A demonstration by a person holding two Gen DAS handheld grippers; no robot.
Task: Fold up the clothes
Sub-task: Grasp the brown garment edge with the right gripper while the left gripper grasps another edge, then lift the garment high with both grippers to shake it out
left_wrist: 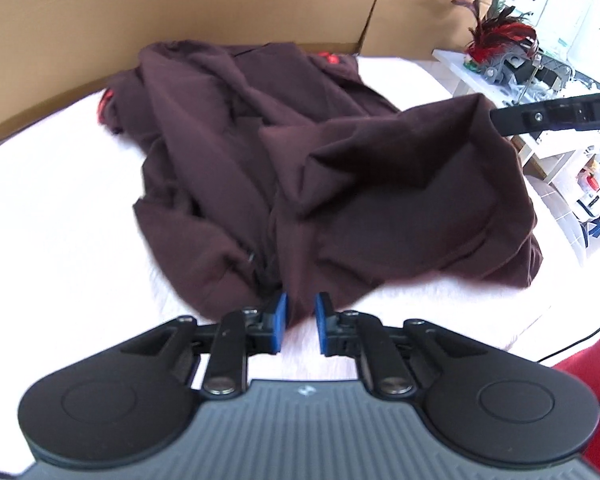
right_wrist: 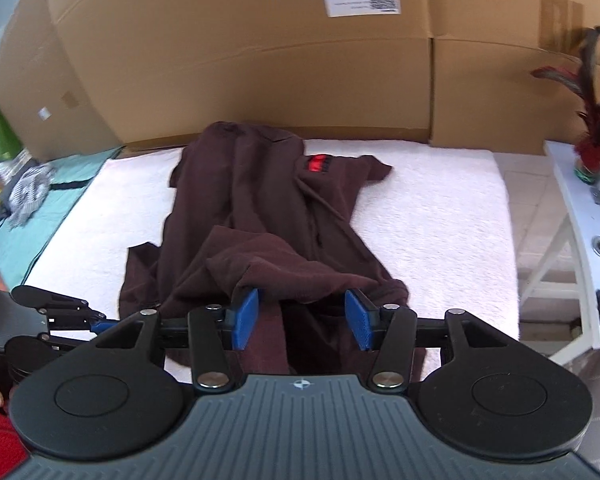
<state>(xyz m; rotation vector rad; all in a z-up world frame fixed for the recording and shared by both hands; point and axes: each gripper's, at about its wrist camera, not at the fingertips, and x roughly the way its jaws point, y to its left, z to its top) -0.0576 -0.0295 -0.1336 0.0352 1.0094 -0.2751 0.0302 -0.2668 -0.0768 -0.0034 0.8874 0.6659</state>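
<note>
A dark maroon garment (left_wrist: 260,168) with small red patches lies crumpled on a white towel-covered surface (left_wrist: 60,208). My left gripper (left_wrist: 301,320) sits at the garment's near hem, blue pads slightly apart, with a fold of cloth between their tips. In the right wrist view the same garment (right_wrist: 260,208) stretches away from me. My right gripper (right_wrist: 302,318) is open wide, and a raised flap of cloth drapes over its left pad (right_wrist: 246,316). The right gripper also shows in the left wrist view (left_wrist: 540,118), lifting that flap.
Large cardboard boxes (right_wrist: 260,60) wall off the far side. A white shelf (right_wrist: 580,208) with a red feathered ornament (right_wrist: 596,120) stands at the right. A teal cloth with a grey rag (right_wrist: 32,192) lies at the left. The left gripper shows at the lower left (right_wrist: 60,312).
</note>
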